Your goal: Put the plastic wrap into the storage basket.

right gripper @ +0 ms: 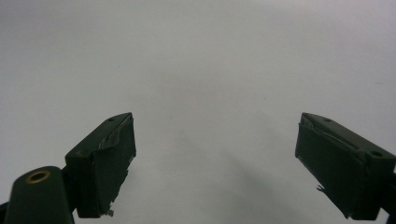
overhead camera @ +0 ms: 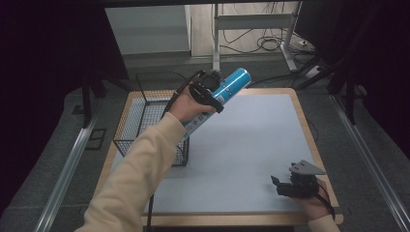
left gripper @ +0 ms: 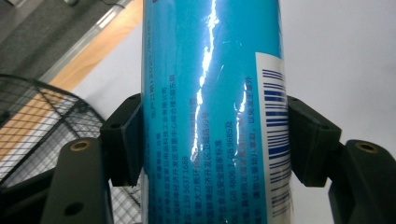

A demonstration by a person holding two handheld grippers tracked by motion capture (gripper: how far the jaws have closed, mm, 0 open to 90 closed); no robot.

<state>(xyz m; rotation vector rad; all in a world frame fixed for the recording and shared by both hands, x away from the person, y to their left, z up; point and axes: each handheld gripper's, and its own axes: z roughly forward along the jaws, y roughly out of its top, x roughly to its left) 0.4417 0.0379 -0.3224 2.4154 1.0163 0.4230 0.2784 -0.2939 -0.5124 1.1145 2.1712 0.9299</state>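
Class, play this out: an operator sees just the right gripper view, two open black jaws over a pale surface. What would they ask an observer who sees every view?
Operator: Where is my gripper?
Observer: The right gripper sits low at the near right corner of the table.
Operator: What is the other hand doing?
Observer: The left gripper clamps a blue can in the air.
Operator: Anything beside it?
Observer: A black wire basket stands at the table's left edge.

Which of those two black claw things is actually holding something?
The left gripper, raised beside the wire basket: its jaws clamp a blue can. The right gripper, low near the table's front edge, stands open with nothing between its jaws.
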